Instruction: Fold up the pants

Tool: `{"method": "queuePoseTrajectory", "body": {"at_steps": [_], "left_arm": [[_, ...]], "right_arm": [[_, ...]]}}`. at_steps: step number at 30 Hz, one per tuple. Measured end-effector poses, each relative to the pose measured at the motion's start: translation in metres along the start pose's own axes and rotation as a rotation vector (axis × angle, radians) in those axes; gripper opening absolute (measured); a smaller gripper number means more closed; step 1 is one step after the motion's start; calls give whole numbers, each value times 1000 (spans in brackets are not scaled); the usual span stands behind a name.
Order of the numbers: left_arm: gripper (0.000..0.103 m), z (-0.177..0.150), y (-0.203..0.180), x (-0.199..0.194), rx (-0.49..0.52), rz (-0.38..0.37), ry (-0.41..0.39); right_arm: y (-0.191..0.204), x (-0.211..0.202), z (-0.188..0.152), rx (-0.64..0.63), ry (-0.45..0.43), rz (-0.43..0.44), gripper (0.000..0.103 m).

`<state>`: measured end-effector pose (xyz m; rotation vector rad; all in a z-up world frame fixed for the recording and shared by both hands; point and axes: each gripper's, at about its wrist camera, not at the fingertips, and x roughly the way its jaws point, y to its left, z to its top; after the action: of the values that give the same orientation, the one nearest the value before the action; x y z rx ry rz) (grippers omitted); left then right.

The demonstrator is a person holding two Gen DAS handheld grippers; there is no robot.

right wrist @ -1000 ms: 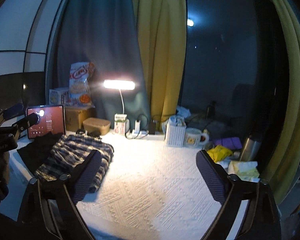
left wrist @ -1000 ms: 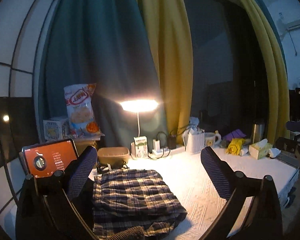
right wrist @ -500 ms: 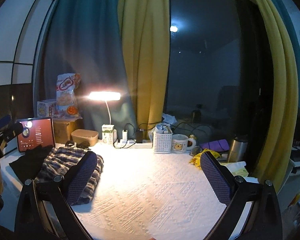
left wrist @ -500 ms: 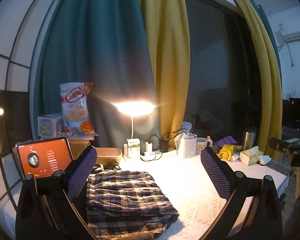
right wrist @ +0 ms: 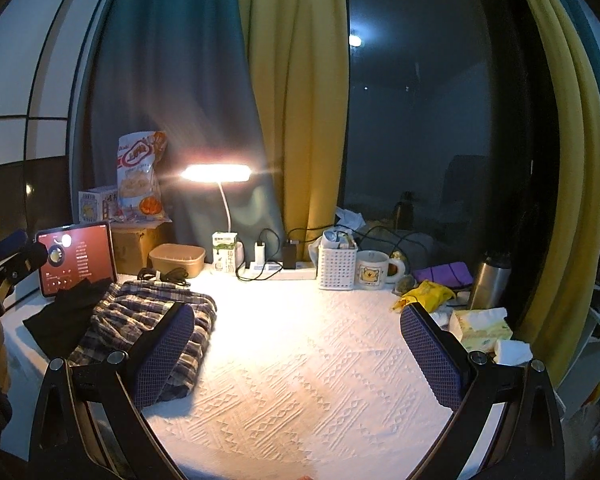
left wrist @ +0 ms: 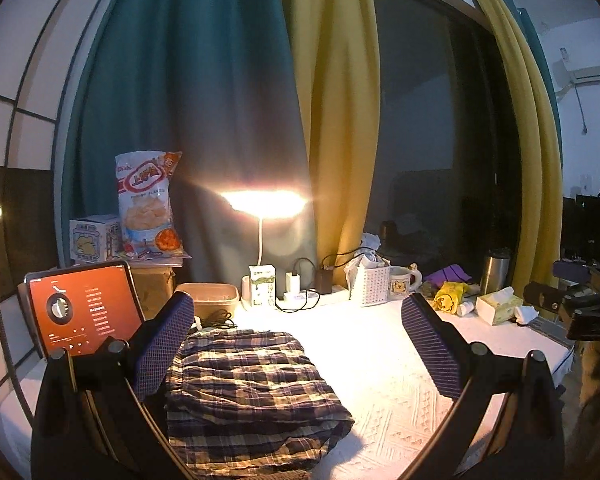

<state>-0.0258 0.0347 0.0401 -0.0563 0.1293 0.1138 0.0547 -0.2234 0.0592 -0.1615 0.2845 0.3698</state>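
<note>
The plaid pants (left wrist: 252,388) lie folded in a compact stack on the white textured table cover (left wrist: 380,360), at the left side of the table. In the right wrist view the pants (right wrist: 148,320) lie at the left, next to a black cloth (right wrist: 66,314). My left gripper (left wrist: 300,344) is open and empty, held above the table with the stack below its left finger. My right gripper (right wrist: 296,352) is open and empty over the bare middle of the cover. Each gripper shows at the edge of the other's view.
A lit desk lamp (left wrist: 264,204), a tablet with a red screen (left wrist: 80,312), a snack bag (left wrist: 148,208), a tan lidded box (right wrist: 176,260), a power strip with cables (right wrist: 276,268), a white basket, a mug (right wrist: 374,270), a steel flask (right wrist: 488,280) and a tissue pack (right wrist: 480,330) line the back and right.
Both grippers have pulled back and lifted a little from the table; the views rose and then settled. The folded pants have not moved. Both grippers stay open.
</note>
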Motion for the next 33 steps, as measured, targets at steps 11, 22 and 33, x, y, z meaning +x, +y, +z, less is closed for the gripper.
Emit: {"method": "queuePoseTrajectory", "body": {"at_steps": [11,22,33], "left_arm": [[102,-2,0,-1,-9,0,-2],[102,-4,-5,-1,13,21,-5],[102,-6,-7,1,28,18,5]], "right_arm": [[1,1,-2,5,6,1,103],[3,1,-5,13,13,-1,103],[2,1,-5,13,14,-1,103]]}}
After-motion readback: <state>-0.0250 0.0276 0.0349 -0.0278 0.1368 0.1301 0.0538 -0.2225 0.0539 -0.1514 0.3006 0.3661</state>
